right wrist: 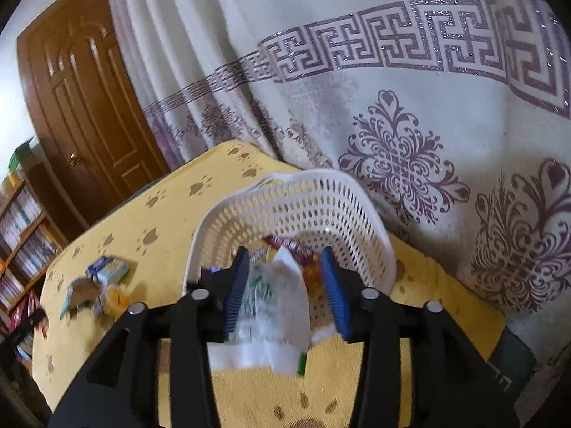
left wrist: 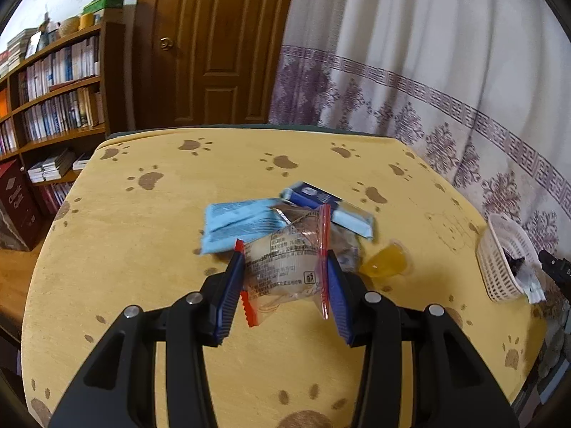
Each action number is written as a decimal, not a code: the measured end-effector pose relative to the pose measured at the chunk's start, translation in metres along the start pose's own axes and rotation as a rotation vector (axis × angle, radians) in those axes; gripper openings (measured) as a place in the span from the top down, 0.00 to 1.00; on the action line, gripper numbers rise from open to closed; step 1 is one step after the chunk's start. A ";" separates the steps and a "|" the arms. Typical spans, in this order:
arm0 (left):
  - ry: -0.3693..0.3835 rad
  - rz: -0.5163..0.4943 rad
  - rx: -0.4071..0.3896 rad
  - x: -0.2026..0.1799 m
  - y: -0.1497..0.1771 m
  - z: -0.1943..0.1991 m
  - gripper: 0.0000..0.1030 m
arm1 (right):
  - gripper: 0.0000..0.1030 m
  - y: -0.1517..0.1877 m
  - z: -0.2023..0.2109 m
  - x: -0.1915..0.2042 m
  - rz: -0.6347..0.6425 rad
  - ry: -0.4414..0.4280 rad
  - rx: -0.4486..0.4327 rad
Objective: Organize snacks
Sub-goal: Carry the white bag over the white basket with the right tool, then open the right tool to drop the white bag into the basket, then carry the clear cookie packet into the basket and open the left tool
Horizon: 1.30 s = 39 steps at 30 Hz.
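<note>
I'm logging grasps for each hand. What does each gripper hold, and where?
The left gripper pinches a clear-wrapped pastry across its middle. The right gripper has a white packet between its fingers; contact cannot be told.

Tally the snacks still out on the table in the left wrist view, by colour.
Light blue packets: 2
Dark blue box: 1
Clear wrapper with red ends, between the left gripper fingers: 1
Orange jelly cup: 1
Total: 5
</note>
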<state>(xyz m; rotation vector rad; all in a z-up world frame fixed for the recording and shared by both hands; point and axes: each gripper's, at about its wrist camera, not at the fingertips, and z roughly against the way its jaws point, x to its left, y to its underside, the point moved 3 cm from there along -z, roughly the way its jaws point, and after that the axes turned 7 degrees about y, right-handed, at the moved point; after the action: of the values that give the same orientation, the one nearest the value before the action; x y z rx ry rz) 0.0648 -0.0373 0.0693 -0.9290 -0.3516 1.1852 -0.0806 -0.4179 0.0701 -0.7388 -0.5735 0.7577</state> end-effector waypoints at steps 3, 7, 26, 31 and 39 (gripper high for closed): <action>0.018 -0.021 0.010 -0.017 0.001 -0.001 0.56 | 0.55 0.010 -0.005 0.005 0.056 0.008 0.030; 0.030 -0.061 0.010 -0.040 0.000 0.000 0.56 | 0.45 0.015 -0.014 0.006 0.099 0.022 0.045; 0.135 -0.263 0.067 -0.158 0.005 -0.017 0.56 | 0.30 0.018 -0.021 -0.001 0.126 -0.022 -0.007; 0.212 -0.322 0.084 -0.203 0.007 -0.028 0.56 | 0.30 0.025 -0.006 -0.004 0.117 -0.039 -0.051; 0.353 -0.386 0.102 -0.265 -0.002 -0.044 0.56 | 0.29 0.023 0.014 -0.031 0.046 -0.053 -0.101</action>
<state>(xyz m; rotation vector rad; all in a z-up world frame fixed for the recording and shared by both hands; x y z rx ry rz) -0.0040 -0.2947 0.1031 -0.9124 -0.1725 0.6650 -0.1183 -0.4253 0.0554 -0.8292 -0.6480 0.7967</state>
